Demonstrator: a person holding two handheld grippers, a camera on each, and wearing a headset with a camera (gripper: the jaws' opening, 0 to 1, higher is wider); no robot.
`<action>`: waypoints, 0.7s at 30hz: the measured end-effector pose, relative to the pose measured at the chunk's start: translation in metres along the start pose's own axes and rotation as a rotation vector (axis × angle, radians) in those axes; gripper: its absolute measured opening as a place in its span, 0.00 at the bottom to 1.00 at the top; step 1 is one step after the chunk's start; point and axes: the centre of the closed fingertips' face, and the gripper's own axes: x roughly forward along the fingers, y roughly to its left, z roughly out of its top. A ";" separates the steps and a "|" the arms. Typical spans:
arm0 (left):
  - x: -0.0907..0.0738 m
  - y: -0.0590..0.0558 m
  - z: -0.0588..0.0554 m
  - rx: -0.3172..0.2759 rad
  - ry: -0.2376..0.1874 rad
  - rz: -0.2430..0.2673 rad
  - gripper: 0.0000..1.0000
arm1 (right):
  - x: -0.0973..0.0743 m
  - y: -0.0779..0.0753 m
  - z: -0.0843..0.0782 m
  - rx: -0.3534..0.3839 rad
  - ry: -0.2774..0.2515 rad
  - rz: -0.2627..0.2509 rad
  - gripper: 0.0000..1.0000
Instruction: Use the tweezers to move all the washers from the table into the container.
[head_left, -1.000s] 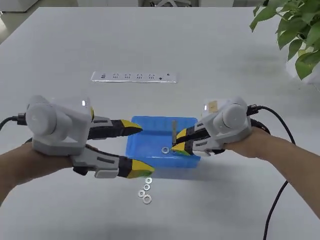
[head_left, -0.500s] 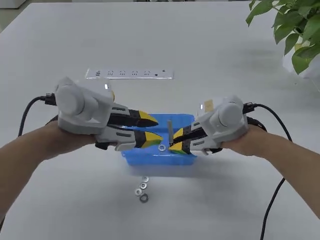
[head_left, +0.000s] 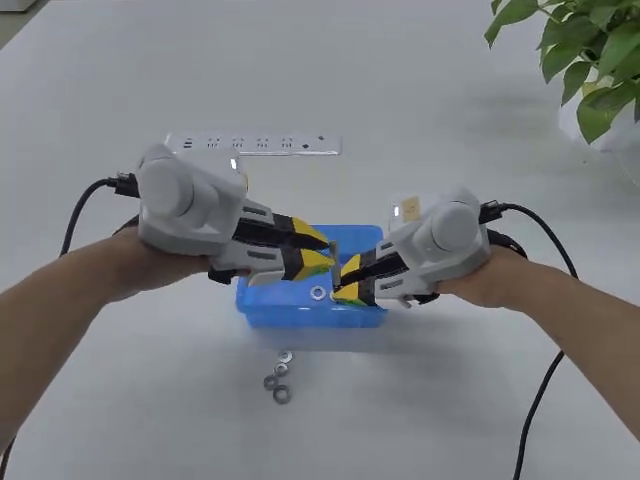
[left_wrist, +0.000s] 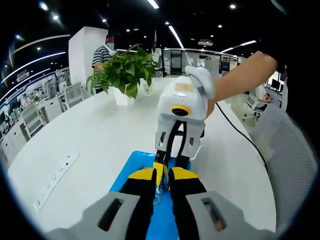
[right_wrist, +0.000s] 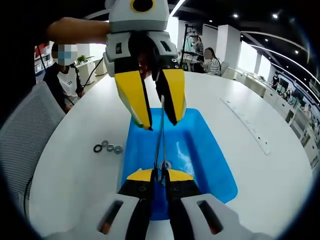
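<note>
Pinched between pressed-together jaws of right gripper (right_wrist: 161, 175): tweezers (right_wrist: 161, 135), over blue container (head_left: 300, 315) at head-view centre, one washer (head_left: 318, 293) inside. Straddling their far end with slightly spread jaws: left gripper (head_left: 325, 260). Both hands level, pointing inward. Just below container: loose washers (head_left: 278, 378). A second ago, left gripper lower left, jaws wider.

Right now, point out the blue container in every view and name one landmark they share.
Head view: the container sits at centre, just below the middle.
Left gripper view: the container is at bottom centre, a blue patch around this gripper's own jaws.
Right gripper view: the container fills the centre, running up and away from the jaws.
Shared landmark: the white power strip, lying at lower left and at right.
</note>
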 end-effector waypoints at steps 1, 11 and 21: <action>0.001 0.000 0.001 0.003 -0.002 -0.003 0.14 | 0.000 0.000 0.000 -0.004 0.000 0.002 0.10; 0.005 -0.005 0.003 0.026 0.002 -0.029 0.07 | 0.000 0.000 -0.001 -0.011 0.006 0.005 0.10; 0.006 -0.007 0.004 0.054 0.007 -0.032 0.06 | -0.001 0.000 -0.001 -0.019 0.013 -0.002 0.12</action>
